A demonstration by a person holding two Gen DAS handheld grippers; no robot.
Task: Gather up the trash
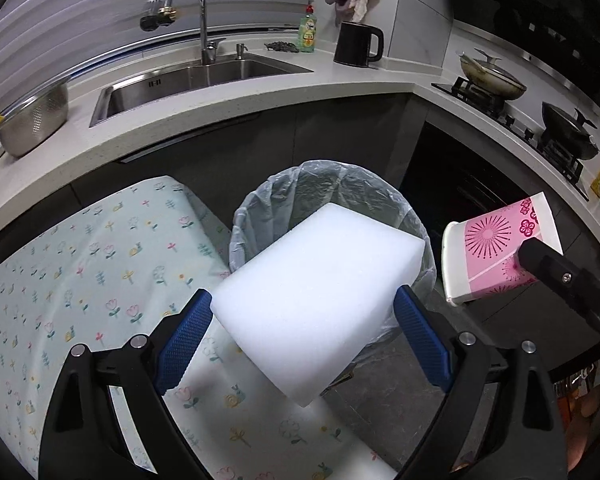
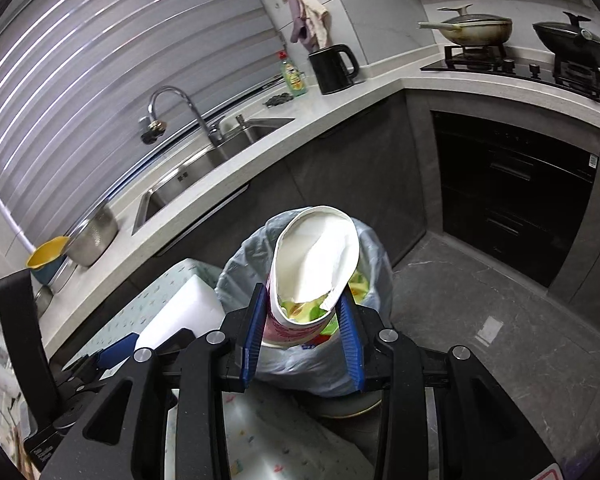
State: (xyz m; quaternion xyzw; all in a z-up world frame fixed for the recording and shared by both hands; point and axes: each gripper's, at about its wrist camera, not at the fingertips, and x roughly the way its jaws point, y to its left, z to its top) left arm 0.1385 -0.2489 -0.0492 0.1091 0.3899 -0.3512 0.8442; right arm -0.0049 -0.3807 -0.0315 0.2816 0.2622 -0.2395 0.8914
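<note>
The left gripper (image 1: 302, 320) has its jaws clenched on a white foam block (image 1: 320, 300), which fills the lower centre of the left wrist view and juts out over the near rim of the trash bin (image 1: 260, 208). The bin, lined with a translucent plastic bag, stands on the floor in the centre of the frame, just beside a table covered with a pale flower-print cloth (image 1: 92, 264) at lower left. At the right edge of this view a crushed paper cup (image 1: 496, 240) with a pink flower print hangs sideways, pinched by a dark finger of the right gripper.

In the right wrist view the right gripper (image 2: 302, 320) grasps the same cup (image 2: 316, 256) between its blue pads (image 2: 254, 328), the squashed white mouth facing the camera, directly above the bin (image 2: 376, 280). Green and yellow waste (image 2: 300, 310) shows in the bag behind the cup. The foam block (image 2: 180, 312) appears at lower left, touching the bin's left edge.

Behind, the bench (image 1: 260, 96) carries a steel sink (image 1: 188, 80), a colander (image 1: 32, 120), a black kettle (image 1: 358, 44) and a green dish-soap bottle (image 1: 308, 32). Two pans (image 2: 476, 28) sit on the hob at upper right.
</note>
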